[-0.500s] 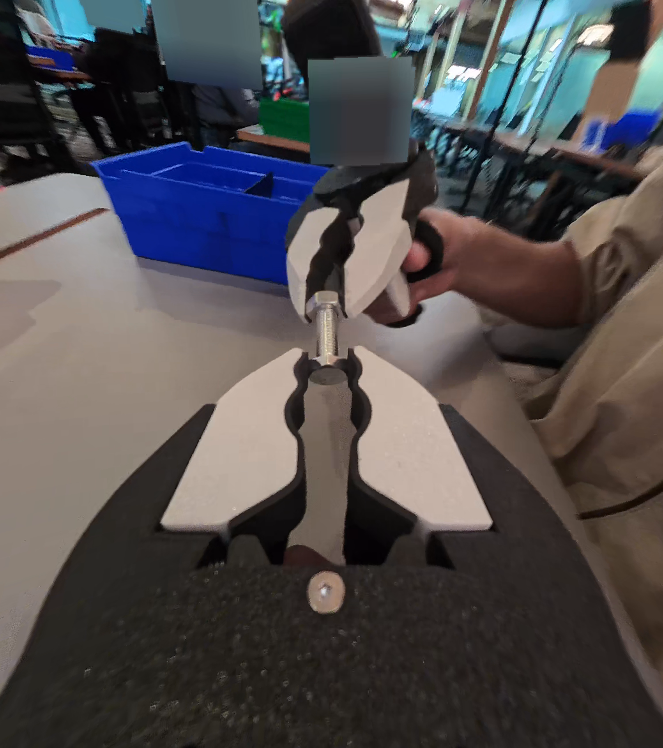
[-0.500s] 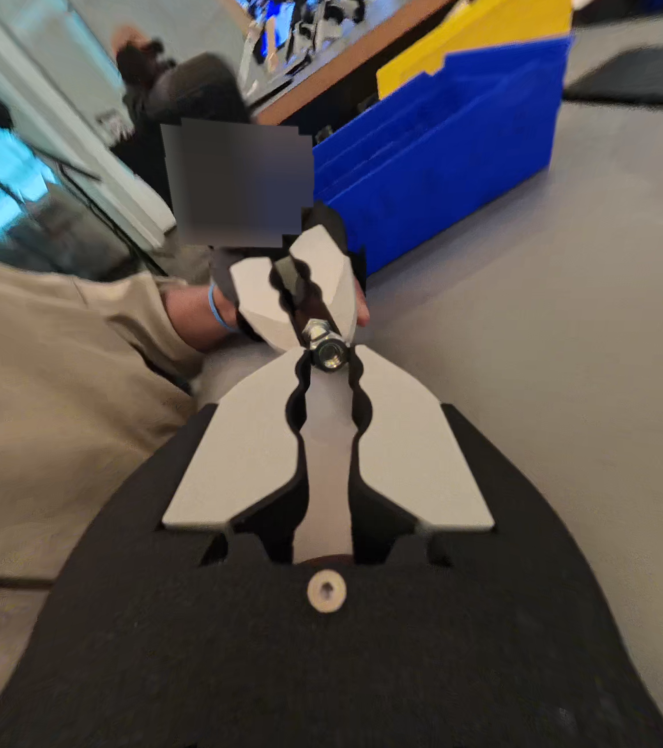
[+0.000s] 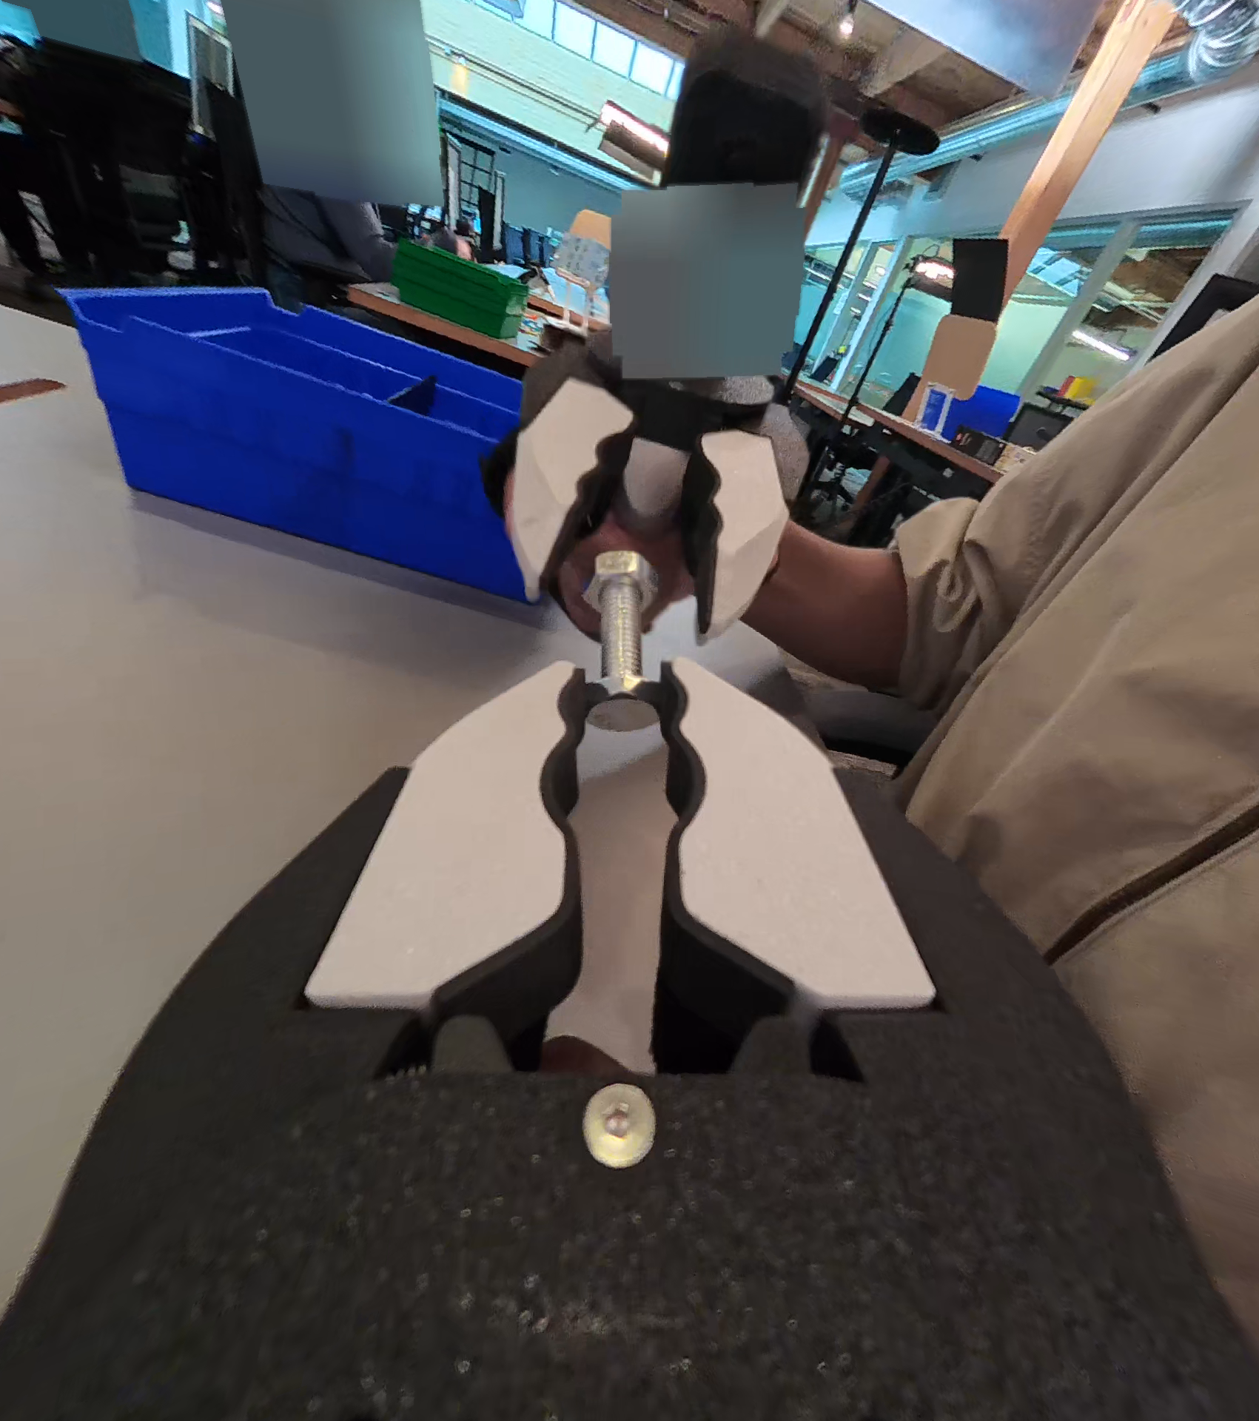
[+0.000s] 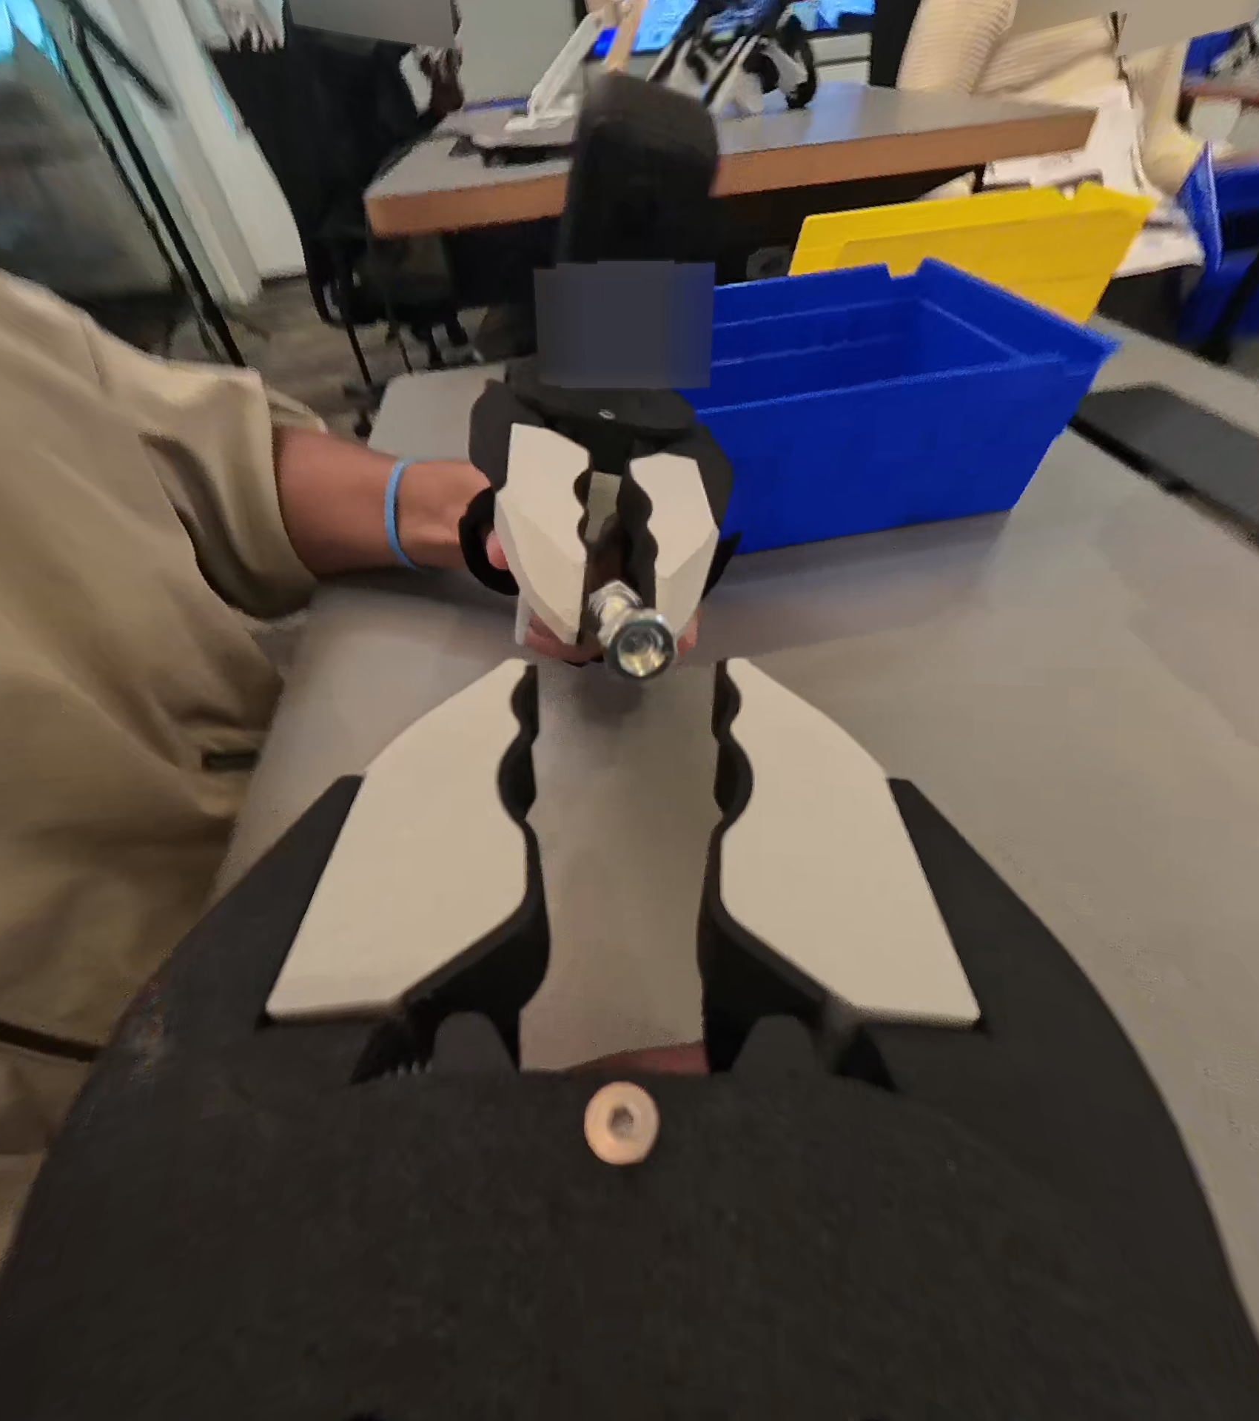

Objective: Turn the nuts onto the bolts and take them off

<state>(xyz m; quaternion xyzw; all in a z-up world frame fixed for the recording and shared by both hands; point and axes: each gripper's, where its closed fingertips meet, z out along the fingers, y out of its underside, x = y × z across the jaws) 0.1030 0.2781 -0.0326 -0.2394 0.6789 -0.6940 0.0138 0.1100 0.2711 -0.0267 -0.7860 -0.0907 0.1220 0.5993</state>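
Left hand-held gripper (image 3: 622,692) is clamped on the head of the silver threaded steel bolt (image 3: 620,630), w/ the shank pointing away toward the right one. Small silver hex nut (image 3: 614,573) sits at the far end of the shank, between but not touching the spread fingers of the right hand-held gripper (image 4: 622,669), which holds nothing. All of it is held above the grey tabletop (image 3: 149,653), blue plastic bin (image 3: 303,430) behind. Risks, as I judge them: if the nut is only a thread or so on, a nudge from re-closing fingers could tip it off and it'd drop and roll. An off-centre pinch may cross-thread it. Bolt head could also twist in the left grip under torque.
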